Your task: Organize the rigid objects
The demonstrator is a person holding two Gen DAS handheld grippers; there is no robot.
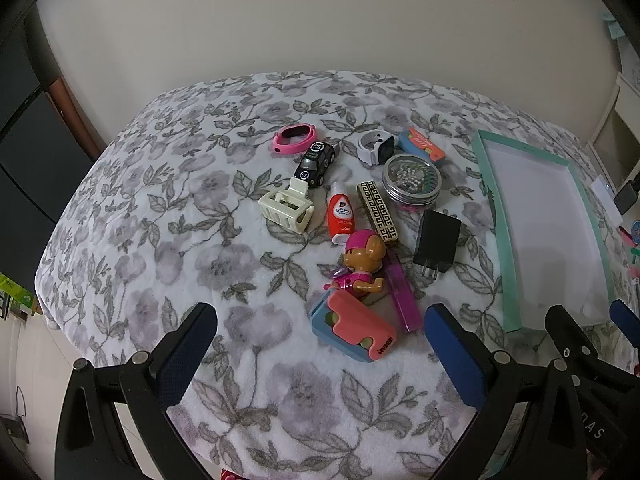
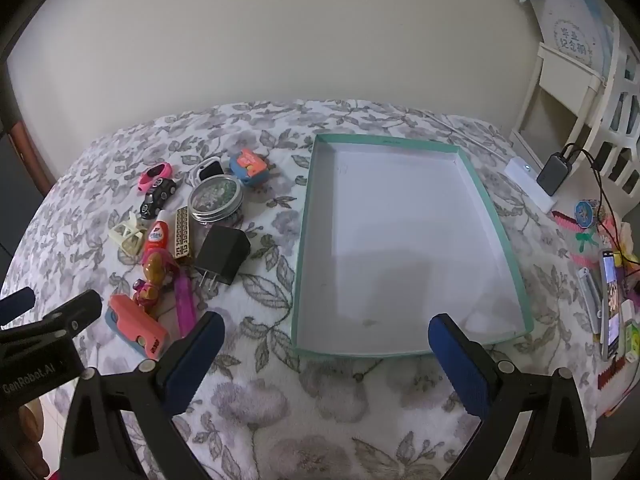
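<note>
Nothing is sitting in the teal tray (image 2: 316, 216) yet; the whole cluster of trinkets (image 1: 352, 216) is waiting beside it on the floral cloth (image 1: 180, 220). The left gripper (image 1: 320, 332) and right gripper (image 2: 326, 340) are both hovering spread wide, gripping nothing, so all the sorting is lying ahead.

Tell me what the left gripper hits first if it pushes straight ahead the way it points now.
Probably the pink-and-blue case: it lies nearest, just ahead between the open fingers of the left gripper, with the bear figure right behind. Depth is hard to judge.
</note>
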